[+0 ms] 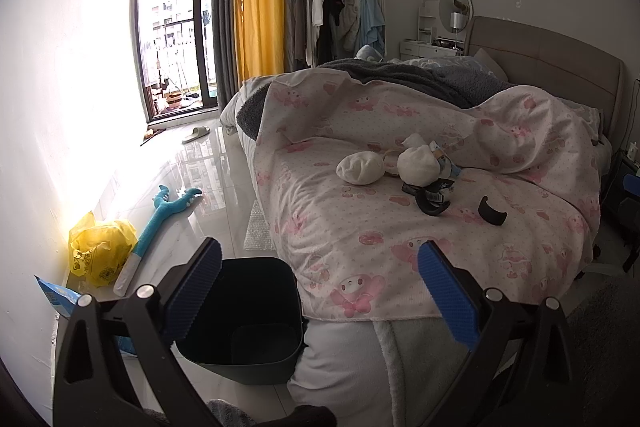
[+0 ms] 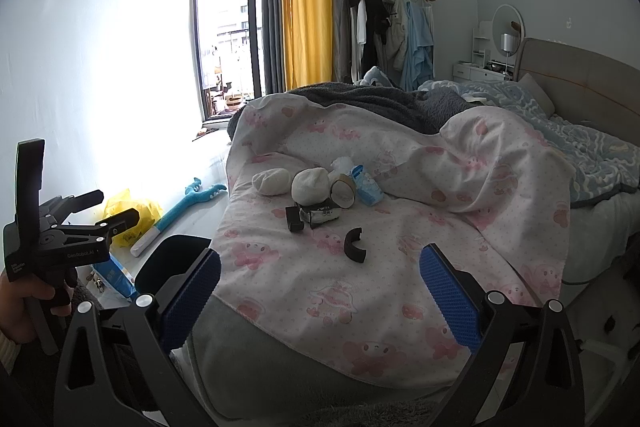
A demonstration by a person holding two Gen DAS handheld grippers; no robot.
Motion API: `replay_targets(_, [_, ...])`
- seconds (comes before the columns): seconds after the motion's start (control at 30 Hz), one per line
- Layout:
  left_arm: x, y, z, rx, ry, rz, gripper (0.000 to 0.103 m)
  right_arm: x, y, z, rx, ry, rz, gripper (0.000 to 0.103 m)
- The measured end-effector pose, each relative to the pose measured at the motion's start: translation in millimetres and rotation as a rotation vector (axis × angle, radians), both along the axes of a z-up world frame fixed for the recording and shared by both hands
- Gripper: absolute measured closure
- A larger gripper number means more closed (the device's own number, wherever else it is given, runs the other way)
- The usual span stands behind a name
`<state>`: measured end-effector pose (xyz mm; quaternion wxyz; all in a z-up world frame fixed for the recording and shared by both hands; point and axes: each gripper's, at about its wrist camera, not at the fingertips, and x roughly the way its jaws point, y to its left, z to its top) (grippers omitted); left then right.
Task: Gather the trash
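Trash lies on the pink-patterned bedspread (image 2: 360, 299): two white crumpled wads (image 2: 272, 181) (image 2: 309, 185), a cardboard roll (image 2: 343, 189), a blue tissue pack (image 2: 367, 187), a black wrapper with a barcode (image 2: 316, 215) and a curved black piece (image 2: 354, 245). The same pile shows in the left wrist view, with wads (image 1: 361, 168) (image 1: 416, 159) and the black piece (image 1: 492, 211). A dark bin (image 1: 248, 315) stands on the floor by the bed's foot corner. My left gripper (image 1: 320, 291) is open and empty above the bin's edge. My right gripper (image 2: 320, 295) is open and empty, short of the trash.
On the floor by the left wall lie a yellow plastic bag (image 1: 100, 247), a blue plush toy (image 1: 160, 223) and a blue packet (image 1: 60, 295). A slipper (image 1: 196, 134) lies near the balcony door. A clothes rack (image 2: 384, 23) stands beyond the bed.
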<state>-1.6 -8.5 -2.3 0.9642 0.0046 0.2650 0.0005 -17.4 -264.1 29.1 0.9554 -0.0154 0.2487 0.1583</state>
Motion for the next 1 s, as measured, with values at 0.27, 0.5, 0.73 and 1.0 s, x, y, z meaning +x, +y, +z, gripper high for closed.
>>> replay_targets(0.27, [0.3,0.0,0.0,0.000,0.001,-0.001,0.003,0.1,0.9,-0.4,-0.003,0.001,0.000,0.003])
replay_targets(0.5, [-3.0,-3.2,-5.0,0.008,-0.004,-0.004,0.003,3.3,-3.0,2.7,0.018,0.022,0.017,0.003])
replay_targets(0.73, [5.9,-2.8,-5.0,-0.005,0.013,-0.015,0.003,20.3,-7.3,-3.2,0.023,0.027,0.030,0.003])
replay_targets(1.0, [30.3,-5.7,-1.8,-0.010,0.015,-0.078,0.003,65.5,-5.4,-18.8,-0.001,0.089,0.040,0.003])
